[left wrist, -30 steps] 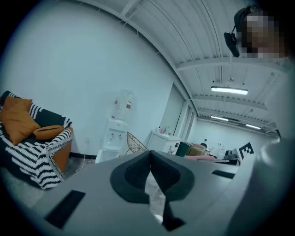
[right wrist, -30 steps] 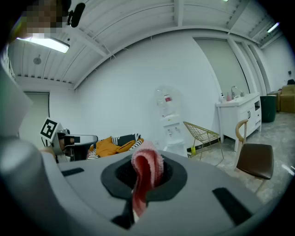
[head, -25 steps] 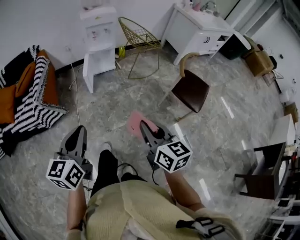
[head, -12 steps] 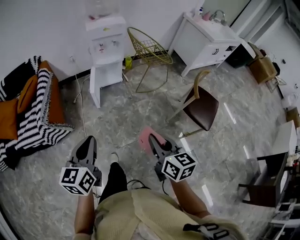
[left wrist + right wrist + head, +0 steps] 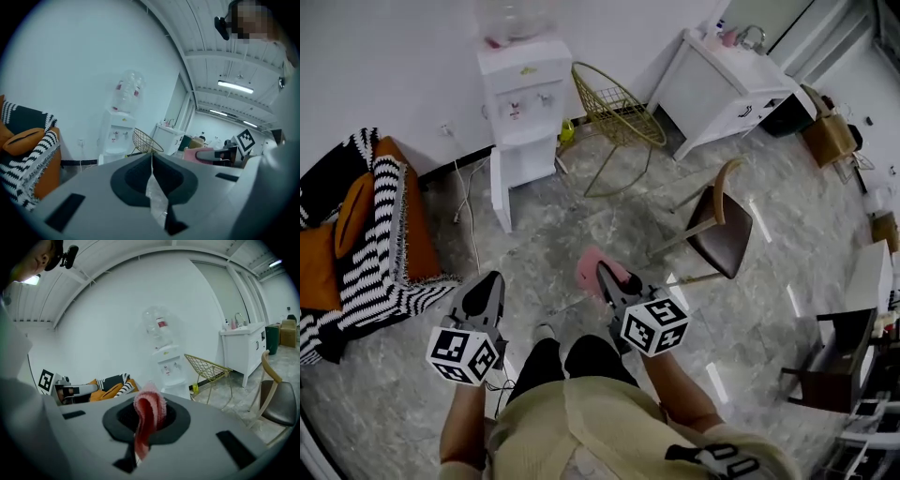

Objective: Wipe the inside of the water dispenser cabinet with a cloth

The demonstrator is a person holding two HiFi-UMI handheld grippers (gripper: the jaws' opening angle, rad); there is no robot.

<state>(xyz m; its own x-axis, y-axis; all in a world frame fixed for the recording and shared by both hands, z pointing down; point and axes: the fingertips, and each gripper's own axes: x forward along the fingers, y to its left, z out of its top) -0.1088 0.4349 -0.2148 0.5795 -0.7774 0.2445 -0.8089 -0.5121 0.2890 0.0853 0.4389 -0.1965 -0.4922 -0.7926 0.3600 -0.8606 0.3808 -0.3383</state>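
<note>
Pink cloth [image 5: 150, 405] between shut right claw [image 5: 605, 273] jaws

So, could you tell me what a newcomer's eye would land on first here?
The fluffy pink cloth pinched in the right claw stands out, mid-frame. Beyond it, the white water dispenser with its clear bottle stands against the far wall, beside a gold wire chair.

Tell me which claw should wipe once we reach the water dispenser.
Right: the right claw is shut on the pink cloth. The left claw is shut, empty. The water dispenser stands ahead by the wall.
</note>
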